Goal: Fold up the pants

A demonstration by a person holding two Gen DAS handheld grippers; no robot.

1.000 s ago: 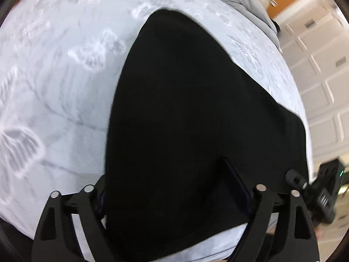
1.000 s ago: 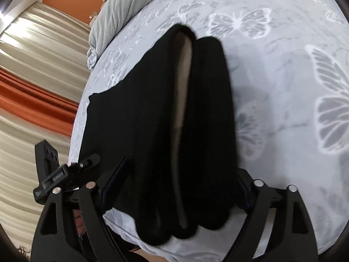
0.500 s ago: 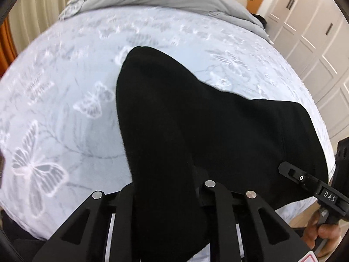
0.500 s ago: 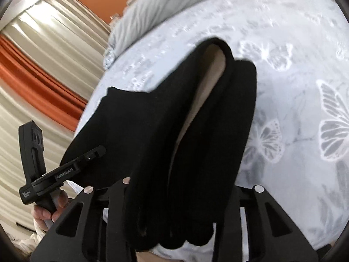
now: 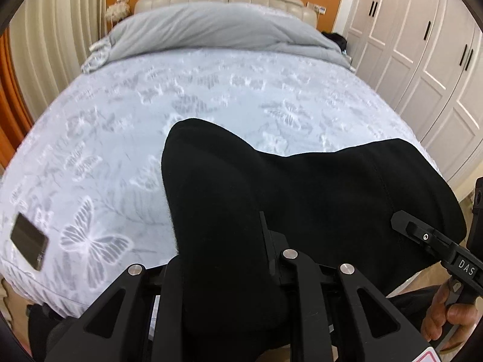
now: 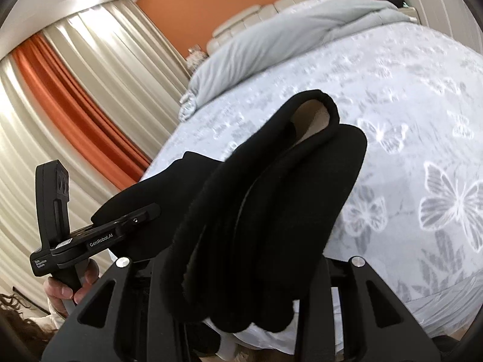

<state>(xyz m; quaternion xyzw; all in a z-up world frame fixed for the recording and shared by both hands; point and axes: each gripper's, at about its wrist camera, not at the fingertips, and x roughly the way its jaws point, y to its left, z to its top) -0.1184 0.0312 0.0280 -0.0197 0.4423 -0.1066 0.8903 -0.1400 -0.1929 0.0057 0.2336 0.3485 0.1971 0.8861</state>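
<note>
The left gripper [image 5: 223, 271] is clamping a thick fold of the black pants [image 5: 317, 199]; its jaws are standing narrow, with the cloth bulging up between them and hiding the pads. The right gripper [image 6: 250, 283] is clamping the other end of the pants [image 6: 271, 211]; its jaws are standing part-closed on a bundle of several stacked layers. Both sets of jaws have just been closing onto the fabric.

The pants are hanging between the two grippers over the near edge of the bed [image 5: 211, 96]. In the left wrist view the cloth is running from 6 o'clock toward 3 o'clock, where the right gripper [image 5: 434, 250] and the hand [image 5: 446, 310] holding it are showing. In the right wrist view the cloth is running from 6 o'clock toward 9 o'clock, where the left gripper [image 6: 99, 238] and its hand [image 6: 69, 286] are showing. A pale lining [image 6: 311, 117] is showing inside the folded edge at 12 o'clock.

A dark phone [image 5: 28, 241] is lying on the butterfly-print bedspread at 9 o'clock, well apart from the pants. A grey duvet [image 5: 217, 27] is lying bunched at the headboard end.
</note>
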